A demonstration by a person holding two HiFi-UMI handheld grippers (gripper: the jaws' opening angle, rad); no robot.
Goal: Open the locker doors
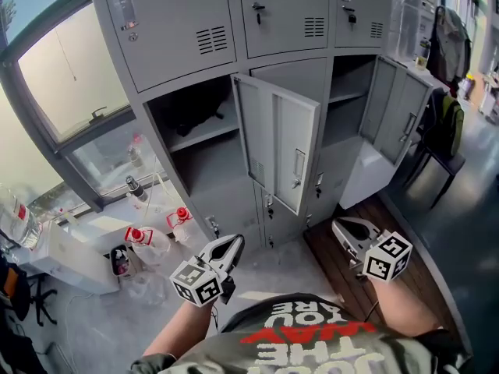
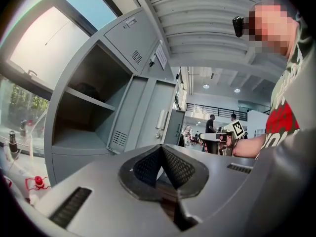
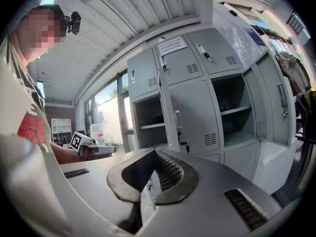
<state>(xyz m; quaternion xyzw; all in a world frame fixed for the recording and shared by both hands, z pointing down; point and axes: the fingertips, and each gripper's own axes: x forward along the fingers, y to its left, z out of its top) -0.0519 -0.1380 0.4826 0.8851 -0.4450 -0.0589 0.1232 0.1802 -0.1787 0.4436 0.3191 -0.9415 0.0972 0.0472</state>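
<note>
The grey lockers [image 1: 187,22] stand in front of me. In the middle row the left compartment [image 1: 195,131] is open, its door [image 1: 277,142] swung out to the right. The right compartment [image 1: 347,92] is open too, its door [image 1: 401,115] swung right. Between them the middle door [image 3: 192,112] looks closed, and the upper doors [image 1: 284,6] are closed. My left gripper [image 1: 234,244] is held low, away from the lockers, shut with nothing in it; its tips [image 2: 160,147] meet. My right gripper [image 1: 341,226] is also low and shut, empty [image 3: 154,151].
Bottles with red caps [image 1: 140,236] and clutter lie on a white ledge [image 1: 70,252] at the left, under a large window [image 1: 70,68]. A chair with a bag [image 1: 444,123] stands at the right. Small lower lockers [image 1: 269,209] are below the open door.
</note>
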